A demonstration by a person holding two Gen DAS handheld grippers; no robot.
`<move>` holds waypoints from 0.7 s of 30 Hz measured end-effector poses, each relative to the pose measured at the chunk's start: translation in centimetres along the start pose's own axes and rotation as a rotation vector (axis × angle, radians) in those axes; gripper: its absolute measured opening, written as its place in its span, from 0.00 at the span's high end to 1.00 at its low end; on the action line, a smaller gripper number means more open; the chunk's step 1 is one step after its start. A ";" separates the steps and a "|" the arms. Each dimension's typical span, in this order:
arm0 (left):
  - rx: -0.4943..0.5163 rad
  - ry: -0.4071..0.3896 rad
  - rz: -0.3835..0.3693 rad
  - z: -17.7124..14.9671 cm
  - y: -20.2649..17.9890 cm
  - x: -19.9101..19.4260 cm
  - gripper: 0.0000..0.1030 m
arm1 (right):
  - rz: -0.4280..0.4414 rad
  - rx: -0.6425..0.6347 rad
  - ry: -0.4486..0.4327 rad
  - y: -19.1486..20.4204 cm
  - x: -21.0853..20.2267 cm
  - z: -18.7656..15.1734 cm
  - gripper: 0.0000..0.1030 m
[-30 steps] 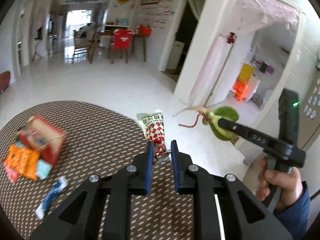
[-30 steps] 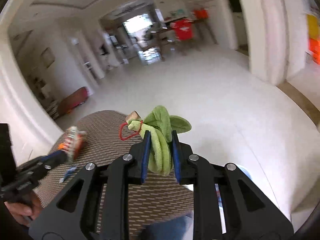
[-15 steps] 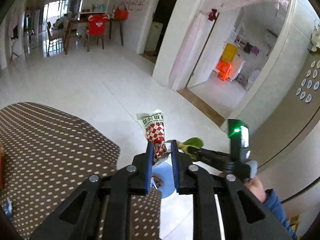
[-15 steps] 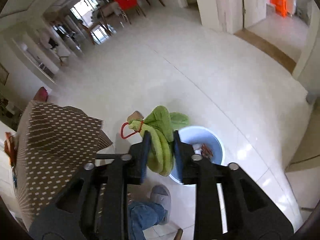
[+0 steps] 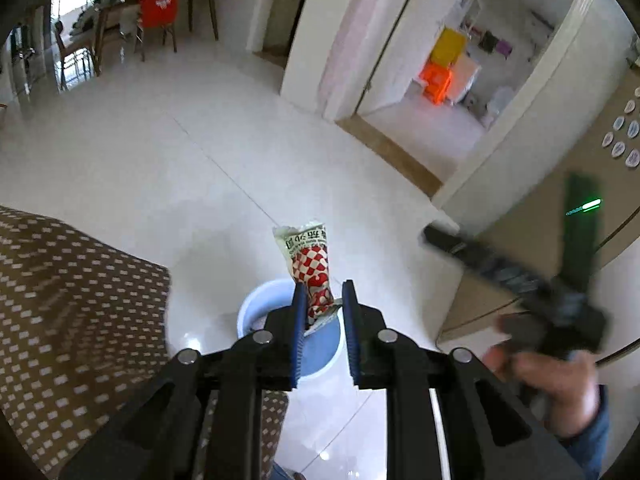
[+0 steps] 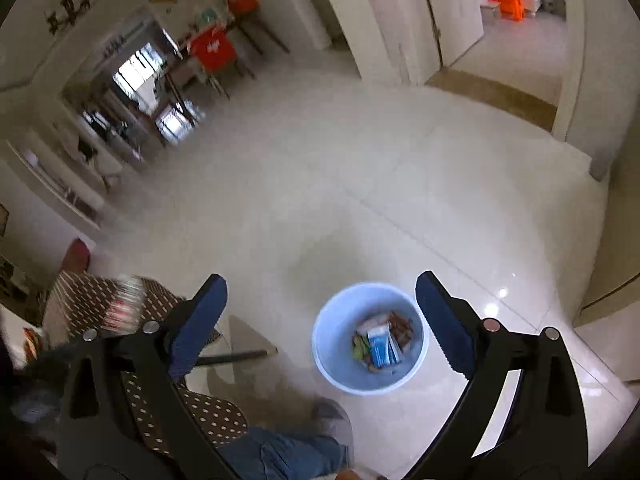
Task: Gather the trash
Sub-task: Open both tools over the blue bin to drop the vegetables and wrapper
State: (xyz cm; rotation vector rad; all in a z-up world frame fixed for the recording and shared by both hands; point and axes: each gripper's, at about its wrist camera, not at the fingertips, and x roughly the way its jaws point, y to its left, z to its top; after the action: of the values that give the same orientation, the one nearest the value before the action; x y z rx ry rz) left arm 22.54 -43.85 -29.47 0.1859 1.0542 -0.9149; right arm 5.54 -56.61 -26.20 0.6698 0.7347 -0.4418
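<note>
My left gripper (image 5: 323, 300) is shut on a red-and-white checked snack wrapper (image 5: 310, 266) and holds it upright over a light blue trash bin (image 5: 256, 308) on the floor. My right gripper (image 6: 320, 304) is open wide and empty, above the same bin (image 6: 332, 376). The bin holds several pieces of trash, among them a blue-and-white packet (image 6: 382, 348) and something green (image 6: 360, 350). The right gripper also shows blurred in the left wrist view (image 5: 436, 238), to the right of the wrapper.
A table with a brown dotted cloth (image 5: 72, 300) stands left of the bin, also seen in the right wrist view (image 6: 92, 300). White tiled floor (image 6: 360, 184) surrounds the bin. My leg and slipper (image 6: 332, 416) are near the bin. A doorway (image 5: 424, 92) opens far right.
The right gripper opened and the green leafy scrap it held is gone from its jaws. Both grippers swung from the table to over the bin. The left still holds the wrapper.
</note>
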 end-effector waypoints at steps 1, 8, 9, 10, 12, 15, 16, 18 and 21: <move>0.002 0.020 0.000 0.2 -0.2 1.1 0.83 | 0.003 0.000 -0.015 0.1 -0.5 0.5 0.09; 0.016 0.100 -0.025 1.0 -0.4 5.0 0.57 | 0.029 0.008 -0.085 1.5 -3.3 2.8 0.09; 0.017 0.095 -0.018 1.3 -0.5 4.9 0.43 | 0.031 0.007 -0.088 1.5 -3.3 2.6 0.09; 0.012 0.076 -0.005 1.6 -0.5 4.6 0.19 | 0.032 0.006 -0.090 1.5 -3.5 2.6 0.09; 0.017 0.034 0.013 1.9 -0.7 3.7 0.15 | 0.039 0.003 -0.092 1.6 -3.7 2.4 0.09; 0.030 0.015 0.011 1.9 -0.8 2.0 0.15 | 0.037 0.007 -0.093 1.5 -3.8 2.3 0.07; 0.031 0.006 0.013 1.9 -0.7 1.7 0.14 | 0.035 0.008 -0.093 1.6 -3.8 2.3 0.07; 0.025 -0.019 0.022 1.5 -0.3 0.3 0.13 | 0.032 0.005 -0.094 2.0 -4.0 2.0 0.06; 0.011 -0.061 0.032 1.0 -0.1 -2.1 0.13 | 0.021 -0.009 -0.096 3.3 -4.2 1.7 0.06</move>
State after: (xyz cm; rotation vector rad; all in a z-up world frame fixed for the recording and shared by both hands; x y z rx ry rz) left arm 22.81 -43.24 -27.18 0.1827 0.9874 -0.8929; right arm 5.41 -54.89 -20.86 0.6424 0.6384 -0.4483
